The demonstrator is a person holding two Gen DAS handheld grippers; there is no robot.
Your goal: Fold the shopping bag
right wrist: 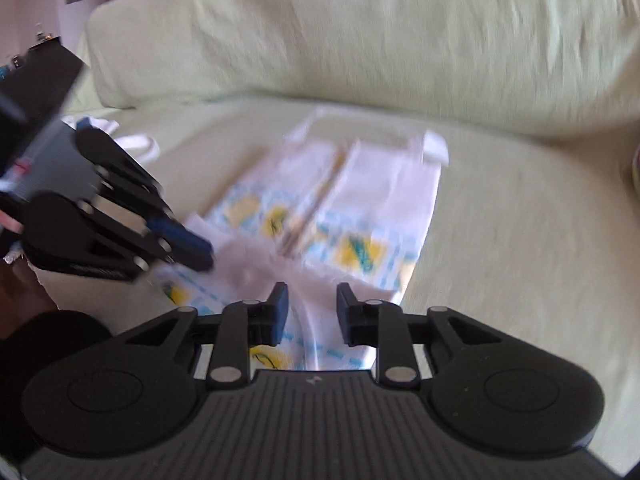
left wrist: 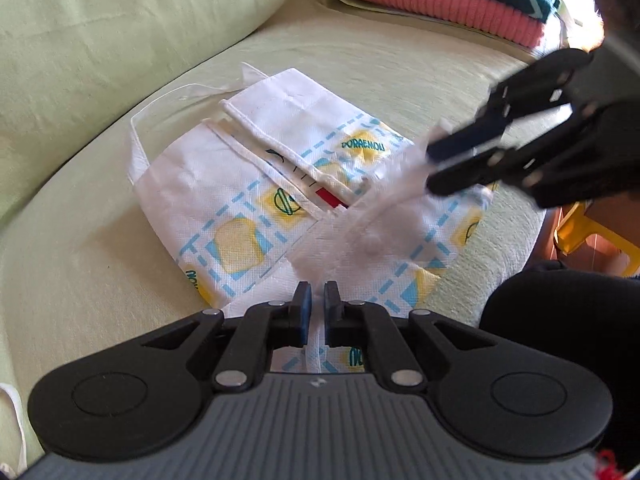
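A white shopping bag (left wrist: 240, 200) with a blue and yellow check print lies partly folded on a pale green sofa seat (left wrist: 80, 260). Its white handles (left wrist: 136, 132) trail off its far left end. At the near edge, my left gripper (left wrist: 318, 300) is shut on a fold of the bag. My right gripper (left wrist: 432, 168) reaches in from the right, and a raised, blurred flap of the bag runs up between its fingers. In the blurred right wrist view, the bag (right wrist: 360, 200) fills the gap of my right gripper (right wrist: 312, 308). My left gripper (right wrist: 200, 248) enters from the left.
The sofa backrest (left wrist: 120, 20) curves round the far and left sides. Folded clothes, a pink knit (left wrist: 440, 0) among them, are stacked at the far right. The person's dark-clothed knee (left wrist: 560, 320) is at the seat's right edge, beside a yellow object (left wrist: 592, 240).
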